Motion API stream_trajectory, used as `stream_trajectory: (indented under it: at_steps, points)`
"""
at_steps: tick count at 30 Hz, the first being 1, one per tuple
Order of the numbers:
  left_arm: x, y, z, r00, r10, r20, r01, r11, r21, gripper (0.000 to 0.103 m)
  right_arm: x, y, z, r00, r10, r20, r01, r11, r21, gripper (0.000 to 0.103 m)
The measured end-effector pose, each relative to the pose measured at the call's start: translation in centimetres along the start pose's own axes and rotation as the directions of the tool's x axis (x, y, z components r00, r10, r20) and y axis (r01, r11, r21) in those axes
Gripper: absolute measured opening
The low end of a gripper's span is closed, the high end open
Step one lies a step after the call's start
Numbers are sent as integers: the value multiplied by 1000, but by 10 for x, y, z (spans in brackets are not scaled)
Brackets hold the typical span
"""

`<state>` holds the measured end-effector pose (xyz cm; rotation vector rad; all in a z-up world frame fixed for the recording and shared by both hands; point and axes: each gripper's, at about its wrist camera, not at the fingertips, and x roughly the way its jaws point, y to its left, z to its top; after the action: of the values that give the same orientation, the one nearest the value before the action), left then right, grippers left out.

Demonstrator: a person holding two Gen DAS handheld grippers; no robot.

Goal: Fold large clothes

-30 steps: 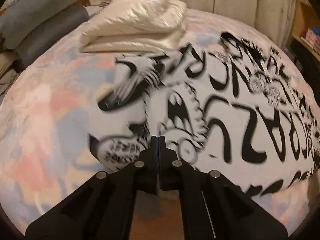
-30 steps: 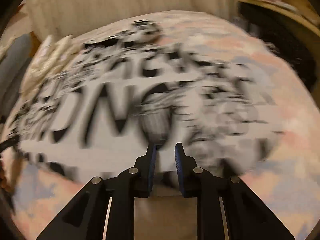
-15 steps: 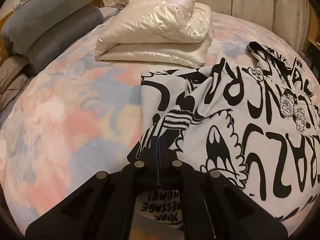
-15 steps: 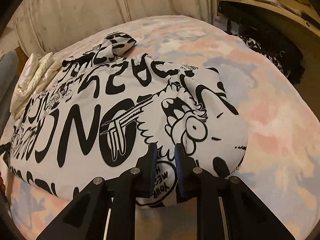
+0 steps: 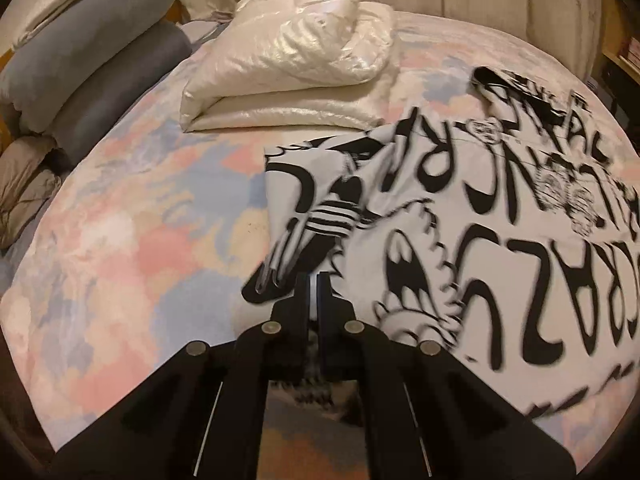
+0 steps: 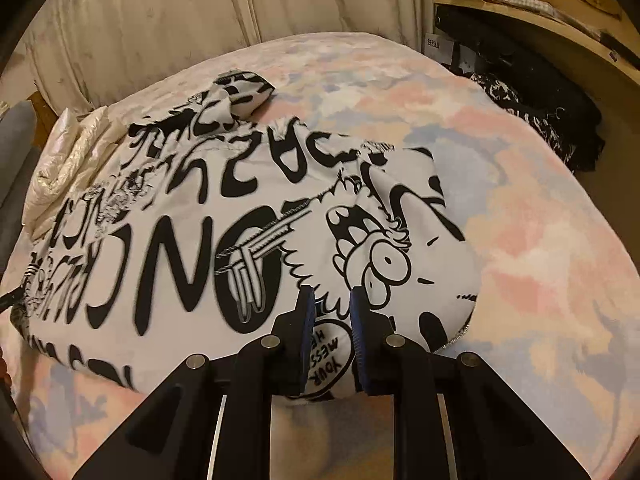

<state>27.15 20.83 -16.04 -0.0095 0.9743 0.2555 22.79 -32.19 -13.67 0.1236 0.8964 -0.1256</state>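
A large white garment with black graffiti lettering and cartoon faces [image 5: 480,240] lies spread on the pastel bedspread [image 5: 132,248]; it also shows in the right wrist view [image 6: 248,232]. My left gripper [image 5: 313,280] is shut on the garment's near left edge, cloth pinched between its fingers. My right gripper [image 6: 331,300] stands slightly apart with the garment's near hem, bearing a speech bubble, between its blue pads [image 6: 358,336]; the jaws have a visible gap around the cloth.
A folded shiny cream quilted jacket [image 5: 296,60] lies at the back of the bed. Grey-blue pillows [image 5: 100,48] are stacked at the left. A dark patterned garment [image 6: 540,112] hangs off the bed's right side below a wooden shelf [image 6: 560,12].
The garment has settled flat on the bed after a fast sweep. Both grippers have stayed at its near edge; the left one has drawn back slightly with the cloth.
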Motion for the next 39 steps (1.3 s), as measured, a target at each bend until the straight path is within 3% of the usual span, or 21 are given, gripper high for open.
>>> stream_trajectory:
  at_steps: [14,21,31,39]
  points:
    - [-112,-32,-22,992,-116,44,111,988,104,1,-117,40,-1,992,95,82,-87,991,-100,20]
    - [-153,-38,-18,984,-173,49,164,975,149,1,-163,66,2,987,110,121,-88,981,-172,25]
    - [-185,-68,29,976,-185,112,152,956,252,1,-211,107,48,971,116,209,-52,957,-287,31]
    - [-164,-98,85,975,-192,112,157,952,261,1,-182,129,103,973,107,206,-30,938,-346,31]
